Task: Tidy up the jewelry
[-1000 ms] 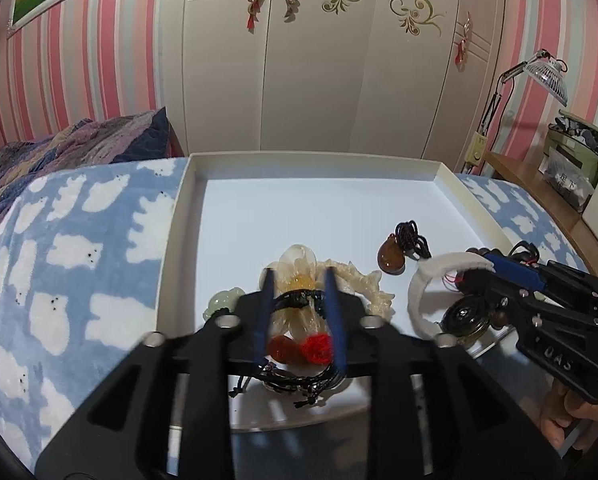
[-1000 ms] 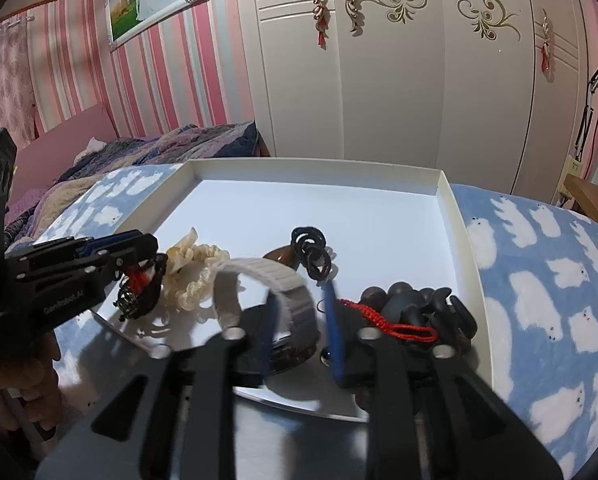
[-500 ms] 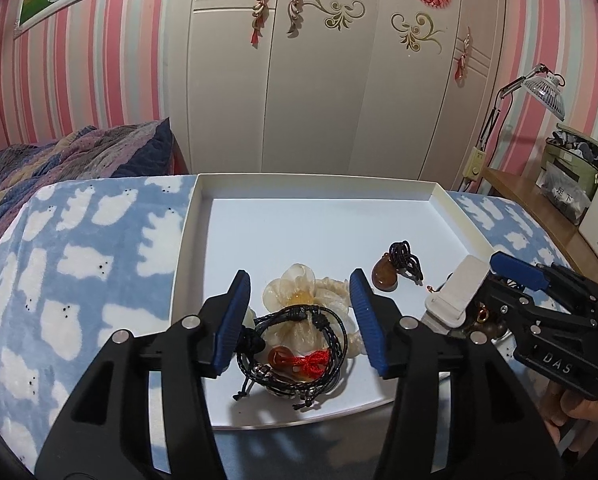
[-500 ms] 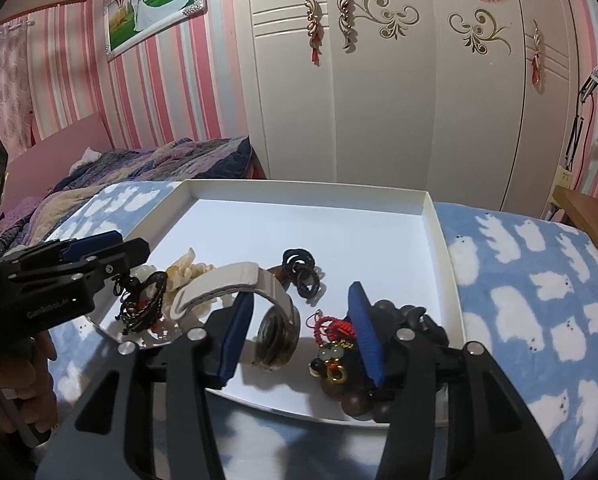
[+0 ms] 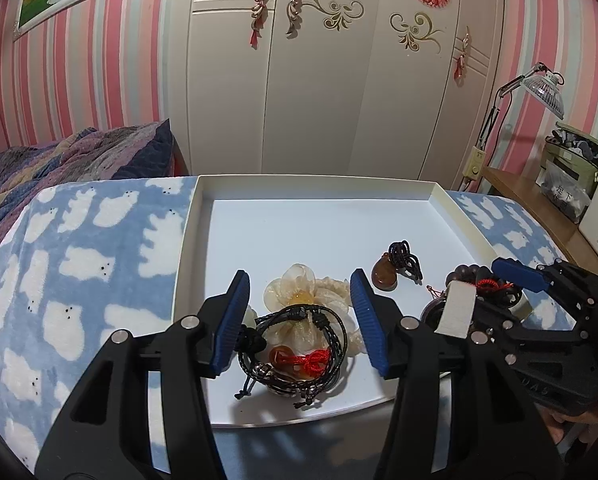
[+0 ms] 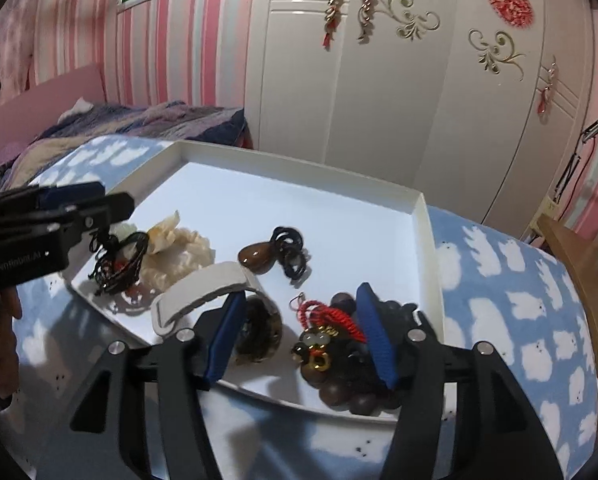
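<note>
Both of my jaws have just been opening, releasing the black cord bracelet (image 5: 295, 344) beneath my left gripper (image 5: 299, 316) and red-tasselled beads (image 6: 331, 344) beneath my right gripper (image 6: 303, 336), both lying inside the white tray (image 5: 299, 188).

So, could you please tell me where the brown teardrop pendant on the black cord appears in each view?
Left wrist view: the brown teardrop pendant lies right of centre, just beyond the right blue pad.
Right wrist view: the pendant lies centre-left, beyond the white strap.
Shared landmark: the cream fabric flower, to the pendant's left in both.
</note>
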{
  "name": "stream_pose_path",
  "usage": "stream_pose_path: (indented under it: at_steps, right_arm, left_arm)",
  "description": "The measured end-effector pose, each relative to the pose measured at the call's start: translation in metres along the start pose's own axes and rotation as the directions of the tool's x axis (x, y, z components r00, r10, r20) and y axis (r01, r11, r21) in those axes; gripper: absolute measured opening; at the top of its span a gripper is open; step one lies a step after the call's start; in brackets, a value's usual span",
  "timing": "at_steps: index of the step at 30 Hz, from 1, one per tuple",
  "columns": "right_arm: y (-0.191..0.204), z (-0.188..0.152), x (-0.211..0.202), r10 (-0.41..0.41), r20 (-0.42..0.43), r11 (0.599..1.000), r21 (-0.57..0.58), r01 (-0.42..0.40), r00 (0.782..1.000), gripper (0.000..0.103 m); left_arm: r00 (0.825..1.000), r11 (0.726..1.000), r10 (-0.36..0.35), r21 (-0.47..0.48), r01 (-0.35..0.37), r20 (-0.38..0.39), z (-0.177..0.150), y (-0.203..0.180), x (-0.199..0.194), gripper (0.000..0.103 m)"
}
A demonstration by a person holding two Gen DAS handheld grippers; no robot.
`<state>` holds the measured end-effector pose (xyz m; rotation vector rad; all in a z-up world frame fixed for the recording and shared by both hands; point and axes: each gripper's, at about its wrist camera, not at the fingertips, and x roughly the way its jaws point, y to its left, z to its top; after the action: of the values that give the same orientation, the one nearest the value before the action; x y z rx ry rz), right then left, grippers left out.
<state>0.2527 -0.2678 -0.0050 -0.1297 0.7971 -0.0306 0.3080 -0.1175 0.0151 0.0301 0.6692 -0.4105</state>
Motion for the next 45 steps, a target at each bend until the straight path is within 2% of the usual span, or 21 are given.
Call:
stream_pose_path:
  at_steps: [2,5,9,16,24,27,29,30,32,35,39,45]
  right_arm:
    - [-0.001,0.0,-0.001,-0.008,-0.009,1.0,-0.01,0.008,1.0,0.058]
    - [-0.004,0.001,-0.004,0.032,-0.03,0.999,0.007,-0.031,0.999,0.058]
    - [0.003,-0.002,-0.007,0.002,-0.047,0.998,-0.055,-0.005,0.999,0.059]
    - [0.002,-0.013,-0.024,0.031,-0.093,0.998,-0.057,-0.036,0.995,0.062]
    - [-0.011,-0.041,-0.057,0.058,-0.061,0.998,-0.029,-0.06,0.996,0.062]
    - [-0.009,-0.051,-0.068,0.052,-0.054,0.998,-0.043,-0.054,0.997,0.063]
    - [-0.008,-0.057,-0.074,0.065,-0.05,0.997,-0.04,-0.067,0.997,0.067]
    - [-0.008,-0.06,-0.076,0.069,-0.046,0.997,-0.028,-0.071,0.997,0.068]
    - [-0.007,-0.064,-0.079,0.073,-0.031,0.997,0.009,-0.073,0.997,0.068]
    - [-0.006,-0.068,-0.083,0.074,0.012,0.996,0.057,-0.074,0.997,0.068]
    - [-0.004,-0.073,-0.088,0.05,0.086,0.993,0.101,-0.058,0.995,0.069]
    - [-0.007,-0.079,-0.088,-0.005,0.14,0.99,0.141,-0.015,0.99,0.079]
  left_arm:
    - [1.0,1.0,0.001,0.002,-0.001,0.002,0.0,0.0,-0.001,0.052]
    - [1.0,1.0,0.005,0.005,-0.005,0.005,0.001,0.0,-0.002,0.052]
    - [1.0,1.0,0.015,0.013,-0.015,0.001,0.001,0.0,-0.003,0.052]
    - [0.999,0.998,0.039,0.047,-0.041,0.028,0.002,-0.004,-0.029,0.052]
    - [0.997,0.993,0.07,0.096,-0.072,0.023,-0.026,-0.001,-0.064,0.054]
    - [0.997,0.992,0.07,0.107,-0.073,0.034,-0.045,-0.004,-0.082,0.061]
    - [0.996,0.989,0.072,0.126,-0.078,0.049,-0.057,-0.008,-0.092,0.073]
    - [0.994,0.986,0.09,0.133,-0.097,0.062,-0.062,-0.009,-0.096,0.082]
    - [0.993,0.986,0.093,0.134,-0.103,0.077,-0.071,-0.011,-0.104,0.084]
    - [0.989,0.988,0.091,0.117,-0.105,0.116,-0.076,-0.013,-0.11,0.094]
    - [0.988,0.99,0.078,0.107,-0.092,0.131,-0.082,-0.014,-0.108,0.1]
    - [0.986,0.981,0.138,0.124,-0.149,0.098,-0.094,-0.012,-0.094,0.1]
